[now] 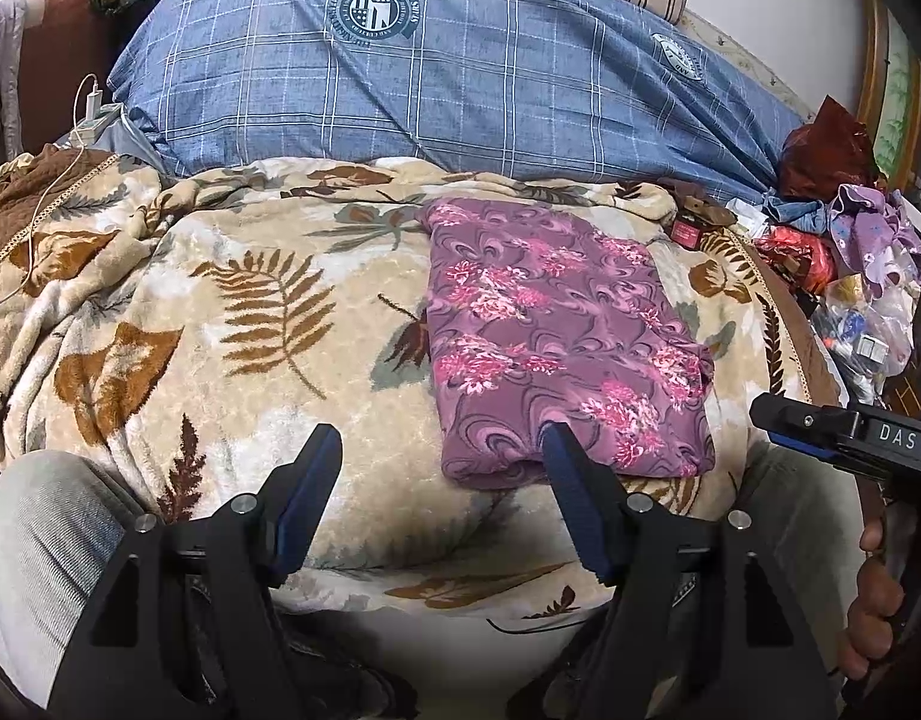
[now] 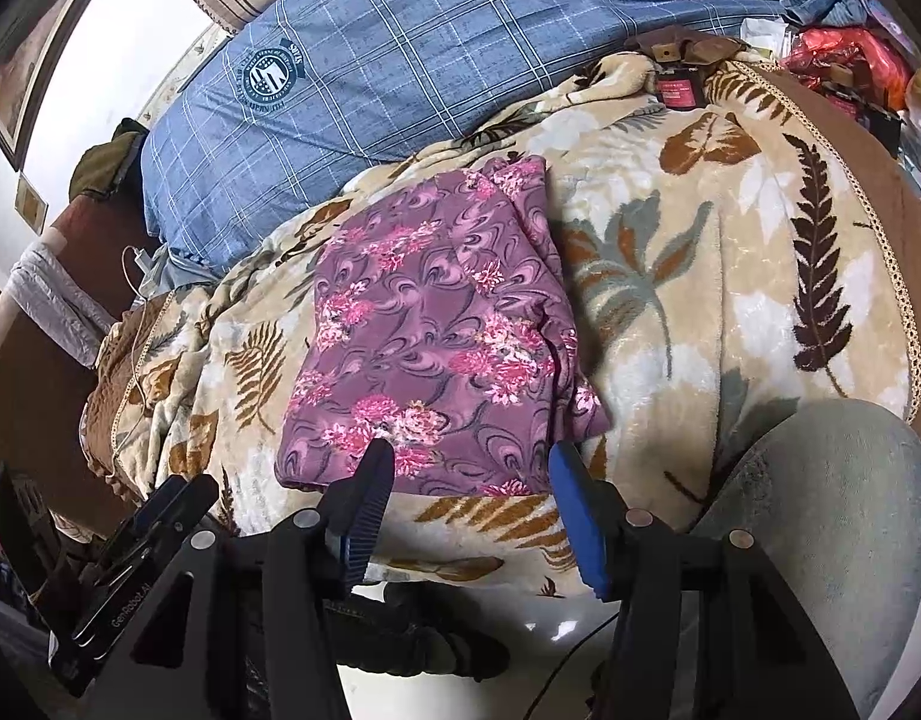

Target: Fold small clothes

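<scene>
Now both tools hang spread and empty: left tool (image 1: 442, 438), right tool (image 2: 466, 456). Pinch the floral garment's (image 1: 556, 330) near edge, both layers, then fold it squarely on the bed blanket (image 1: 280, 300).

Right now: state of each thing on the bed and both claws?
Purple floral garment: folded into a flat rectangle, lying on the blanket, not gripped.
Leaf-print blanket: spread out, rumpled at its far edge.
Blue plaid pillow: lying behind the blanket.
Left claw: open, empty.
Right claw: open, empty.
</scene>
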